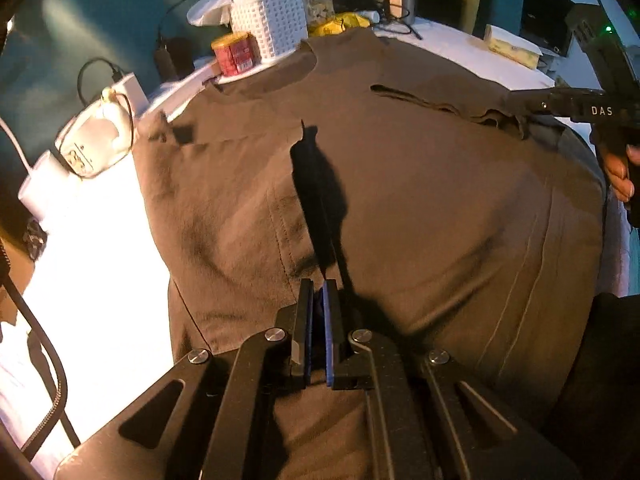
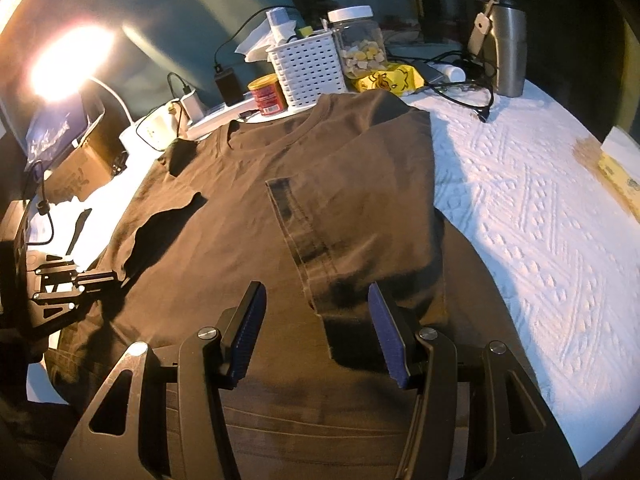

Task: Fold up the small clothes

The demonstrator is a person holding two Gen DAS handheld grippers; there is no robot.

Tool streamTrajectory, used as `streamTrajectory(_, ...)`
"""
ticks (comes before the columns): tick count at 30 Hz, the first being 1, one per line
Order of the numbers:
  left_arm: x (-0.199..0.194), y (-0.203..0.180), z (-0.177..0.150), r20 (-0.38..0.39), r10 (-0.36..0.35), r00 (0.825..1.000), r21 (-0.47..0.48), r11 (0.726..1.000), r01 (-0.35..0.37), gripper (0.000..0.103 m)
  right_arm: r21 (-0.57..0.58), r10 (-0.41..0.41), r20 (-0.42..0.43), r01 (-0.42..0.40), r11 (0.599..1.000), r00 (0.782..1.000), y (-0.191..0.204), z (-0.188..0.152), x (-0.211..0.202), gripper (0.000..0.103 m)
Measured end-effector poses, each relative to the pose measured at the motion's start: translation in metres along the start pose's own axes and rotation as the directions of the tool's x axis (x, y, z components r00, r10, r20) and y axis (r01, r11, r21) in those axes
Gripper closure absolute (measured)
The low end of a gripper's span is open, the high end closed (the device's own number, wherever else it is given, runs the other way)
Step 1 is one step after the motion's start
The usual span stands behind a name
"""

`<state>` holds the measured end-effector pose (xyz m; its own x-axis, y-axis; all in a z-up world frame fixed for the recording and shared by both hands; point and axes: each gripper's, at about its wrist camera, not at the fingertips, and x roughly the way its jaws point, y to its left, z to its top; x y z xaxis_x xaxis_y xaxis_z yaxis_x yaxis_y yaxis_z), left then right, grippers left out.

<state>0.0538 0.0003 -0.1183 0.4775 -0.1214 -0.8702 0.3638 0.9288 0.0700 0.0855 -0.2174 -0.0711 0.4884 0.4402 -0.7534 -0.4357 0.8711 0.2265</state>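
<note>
A brown T-shirt (image 1: 400, 200) lies spread on a white textured cloth, collar toward the far clutter. It also shows in the right wrist view (image 2: 248, 208), with its right side folded over toward the middle. My left gripper (image 1: 319, 292) is shut on the shirt's left edge; the right wrist view shows it (image 2: 114, 276) pinching a raised flap of that edge. My right gripper (image 2: 316, 300) is open just above the folded sleeve hem, holding nothing. It shows at the right of the left wrist view (image 1: 516, 98), at the shirt's edge.
Clutter lines the far edge: a white slotted basket (image 2: 308, 68), a red can (image 2: 268, 94), a clear jar (image 2: 360, 44), a yellow packet (image 2: 388, 78), a steel mug (image 2: 506, 52), chargers and cables (image 2: 464, 88). A bright lamp (image 2: 68, 60) stands at left. White cloth (image 2: 540, 220) lies to the right.
</note>
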Motion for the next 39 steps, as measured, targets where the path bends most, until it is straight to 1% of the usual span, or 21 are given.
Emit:
streamTrajectory(2,0.003,0.002,0.000,-0.032,-0.017,0.999,-0.007,1.000,0.017,0.099,-0.004,0.001,-0.001,-0.001,1.000,1.000,0.002,0.001,0.001,0.046)
streamTrajectory(3,0.002,0.001,-0.001,-0.030,-0.022,0.999,-0.013,1.000,0.022,0.098,-0.006,0.001,-0.003,-0.001,1.000,1.000,0.003,0.001,0.001,0.046)
streamTrajectory(4,0.000,0.001,-0.001,-0.034,-0.041,0.999,-0.022,0.999,0.040,0.094,-0.007,0.000,-0.003,0.000,1.000,1.000,0.003,0.001,0.001,0.046)
streamTrajectory(5,-0.002,0.002,-0.001,-0.036,-0.077,0.996,-0.032,0.997,0.076,0.092,-0.007,0.000,-0.004,0.000,1.000,1.000,0.004,0.001,0.001,0.046)
streamTrajectory(6,-0.004,0.001,-0.001,-0.037,-0.096,0.995,-0.034,0.995,0.095,0.091,-0.007,-0.001,-0.004,0.001,1.000,1.000,0.004,0.001,0.001,0.046)
streamTrajectory(9,-0.012,-0.002,0.002,-0.045,-0.139,0.989,-0.030,0.990,0.137,0.090,-0.006,-0.004,-0.006,0.004,1.000,1.000,0.003,0.001,0.002,0.046)
streamTrajectory(12,-0.027,0.012,0.012,0.012,-0.133,0.991,-0.061,0.989,0.134,0.089,-0.002,-0.006,-0.008,0.006,1.000,1.000,0.001,0.001,0.003,0.046)
streamTrajectory(14,-0.028,0.030,0.019,0.039,-0.098,0.994,-0.119,0.988,0.102,0.075,0.002,-0.008,-0.013,0.008,1.000,1.000,-0.001,0.002,0.005,0.046)
streamTrajectory(15,-0.026,0.040,0.023,0.047,-0.062,0.997,-0.158,0.985,0.069,0.064,0.003,-0.006,-0.014,0.006,1.000,1.000,-0.002,0.002,0.007,0.046)
streamTrajectory(16,-0.024,0.049,0.025,0.049,-0.036,0.998,-0.188,0.981,0.045,0.063,0.004,-0.005,-0.016,0.005,1.000,1.000,-0.003,0.003,0.008,0.046)
streamTrajectory(17,-0.021,0.066,0.027,0.049,0.001,0.999,-0.247,0.969,0.011,0.063,0.004,-0.005,-0.018,0.005,1.000,1.000,-0.004,0.003,0.009,0.046)
streamTrajectory(18,-0.019,0.077,0.029,0.055,0.012,0.998,-0.282,0.959,0.004,0.063,0.005,-0.004,-0.019,0.004,1.000,1.000,-0.005,0.003,0.010,0.046)
streamTrajectory(20,-0.013,0.102,0.031,0.071,0.038,0.997,-0.367,0.930,-0.009,0.063,0.009,-0.005,-0.023,0.005,1.000,1.000,-0.007,0.004,0.013,0.046)
streamTrajectory(22,-0.006,0.119,0.033,0.079,0.035,0.996,-0.412,0.911,0.001,0.063,0.015,-0.005,-0.025,0.006,1.000,1.000,-0.009,0.006,0.016,0.046)
streamTrajectory(25,0.008,0.135,0.037,0.080,-0.002,0.997,-0.457,0.889,0.038,0.063,0.024,-0.010,-0.029,0.011,1.000,1.000,-0.013,0.009,0.022,0.046)
streamTrajectory(28,0.017,0.144,0.040,0.106,-0.015,0.994,-0.457,0.887,0.062,0.063,0.033,-0.013,-0.024,0.014,0.999,1.000,-0.015,0.012,0.026,0.046)
streamTrajectory(32,0.032,0.149,0.048,0.085,-0.008,0.996,-0.475,0.879,0.048,0.063,0.041,-0.019,-0.019,0.019,0.999,1.000,-0.016,0.018,0.031,0.046)
streamTrajectory(35,0.036,0.149,0.052,0.112,-0.014,0.994,-0.451,0.890,0.064,0.065,0.041,-0.021,-0.018,0.022,0.999,1.000,-0.017,0.022,0.036,0.046)
streamTrajectory(37,0.037,0.150,0.055,0.134,-0.041,0.990,-0.452,0.886,0.098,0.095,0.046,-0.024,-0.024,0.025,0.999,0.999,-0.018,0.025,0.041,0.046)
streamTrajectory(38,0.036,0.153,0.055,0.139,-0.060,0.988,-0.458,0.881,0.118,0.097,0.047,-0.027,-0.029,0.028,0.998,0.999,-0.018,0.026,0.044,0.046)
streamTrajectory(39,0.035,0.154,0.056,0.143,-0.062,0.988,-0.454,0.883,0.121,0.098,0.047,-0.027,-0.032,0.029,0.998,0.999,-0.018,0.027,0.047,0.046)
